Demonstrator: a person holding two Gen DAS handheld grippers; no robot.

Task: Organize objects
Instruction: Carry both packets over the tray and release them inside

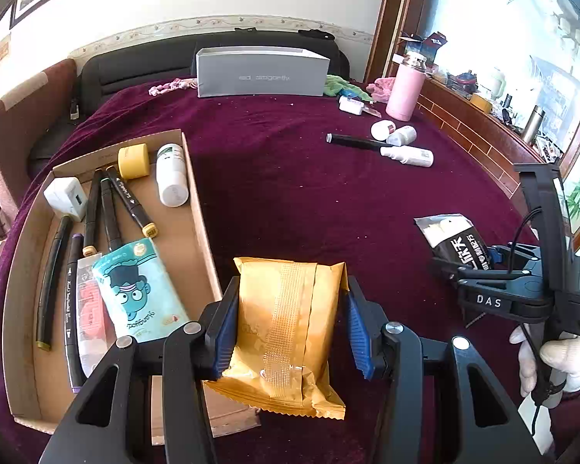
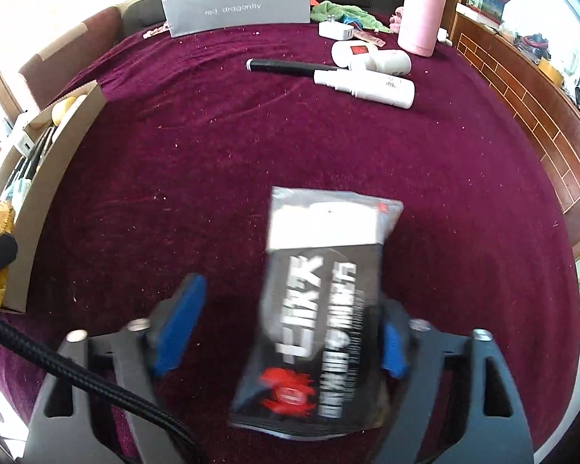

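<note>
My left gripper (image 1: 290, 290) is shut on a golden snack packet (image 1: 286, 332), held just right of the cardboard tray's (image 1: 201, 208) wall. The tray holds several markers (image 1: 112, 212), a white charger (image 1: 65, 197), a yellow jar (image 1: 133, 160), a white bottle (image 1: 172, 181) and a teal packet (image 1: 139, 290). A black snack packet (image 2: 321, 278) lies on the maroon cloth between the jaws of my right gripper (image 2: 290, 301). Its right pad (image 2: 390, 344) is against the packet, while its left pad (image 2: 181, 321) stands well apart, so the gripper is open. In the left wrist view this gripper (image 1: 460, 274) sits at the right, in a white-gloved hand (image 1: 568, 359).
A grey shoebox (image 1: 259, 73) stands at the back with a pink flask (image 1: 404, 89) to its right. A black pen (image 2: 290, 66), a white spray bottle (image 2: 371, 87) and two small white bottles (image 2: 382, 60) lie far right. A wooden ledge (image 2: 522, 89) borders the right side.
</note>
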